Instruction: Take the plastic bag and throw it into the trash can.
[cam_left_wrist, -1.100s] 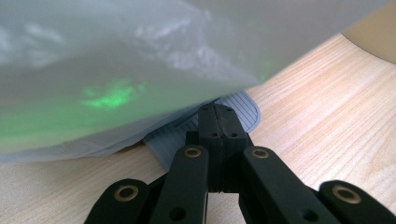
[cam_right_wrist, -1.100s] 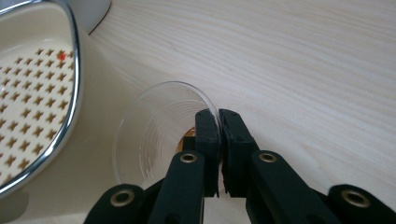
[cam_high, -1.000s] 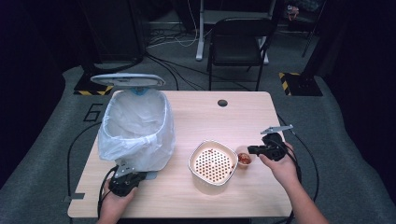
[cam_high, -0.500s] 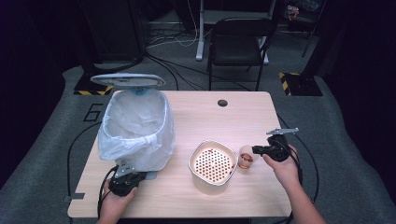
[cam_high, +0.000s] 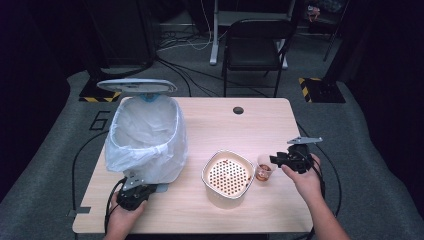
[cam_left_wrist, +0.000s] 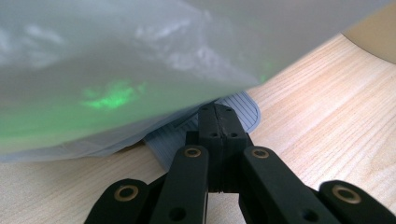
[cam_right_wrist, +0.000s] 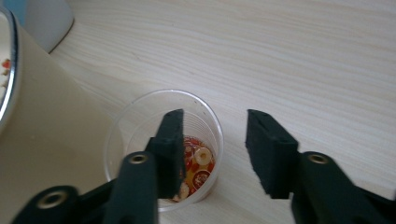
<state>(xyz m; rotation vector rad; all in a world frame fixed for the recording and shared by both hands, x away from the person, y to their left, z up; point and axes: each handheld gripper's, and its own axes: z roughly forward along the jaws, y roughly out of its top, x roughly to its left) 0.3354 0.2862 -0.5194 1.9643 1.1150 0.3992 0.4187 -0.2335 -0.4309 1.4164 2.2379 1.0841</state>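
Release step: my right gripper (cam_right_wrist: 212, 154) jaws have just been opening, astride the cup (cam_high: 263, 171) wall, beside the strainer bowl (cam_high: 229, 174). Left gripper (cam_left_wrist: 217, 122) jaws together on the bin pedal (cam_left_wrist: 205, 128). Next: lift clear.

The table (cam_high: 210, 120) is light wood with thin brown lines in it. Near its left edge stands a bin (cam_high: 145, 137) in a milky white bag, with a grey ridged pedal (cam_left_wrist: 205, 128) at its foot. Toward the front edge sits a cream basket (cam_high: 227, 175) with a floor full of little round holes. Beside it, a clear cup (cam_right_wrist: 163, 144) holds red, orange and pale bits. Both grippers (cam_high: 277, 160) (cam_left_wrist: 217, 121) are black.
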